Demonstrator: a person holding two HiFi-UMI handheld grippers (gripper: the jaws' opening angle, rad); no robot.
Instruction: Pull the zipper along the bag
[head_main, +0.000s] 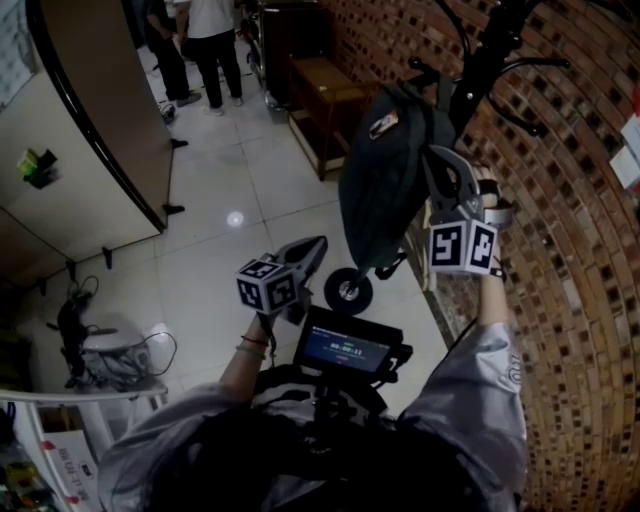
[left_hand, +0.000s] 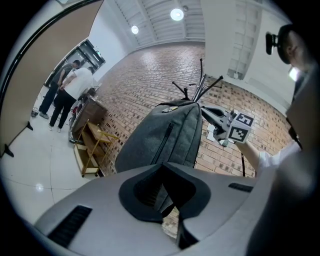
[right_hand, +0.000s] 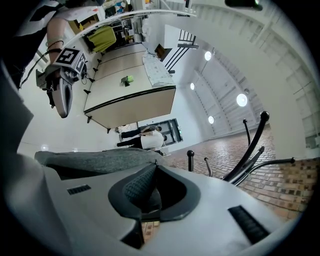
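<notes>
Hanging from the coat rack (head_main: 480, 60), the grey bag (left_hand: 142, 147) looks soft and likely to swing; steady its fabric and pinch the zipper (left_hand: 164, 140) pull. The left gripper (left_hand: 171, 211) jaws are clenched on nothing, bag apart at 12 o'clock. The right gripper (right_hand: 148, 214) jaws are likewise clenched and empty, bag just beside at 10 o'clock.

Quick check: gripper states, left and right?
Left gripper: closed, empty, off the bag.
Right gripper: closed, tips at the bag's edge; can't tell if it pinches it.
</notes>
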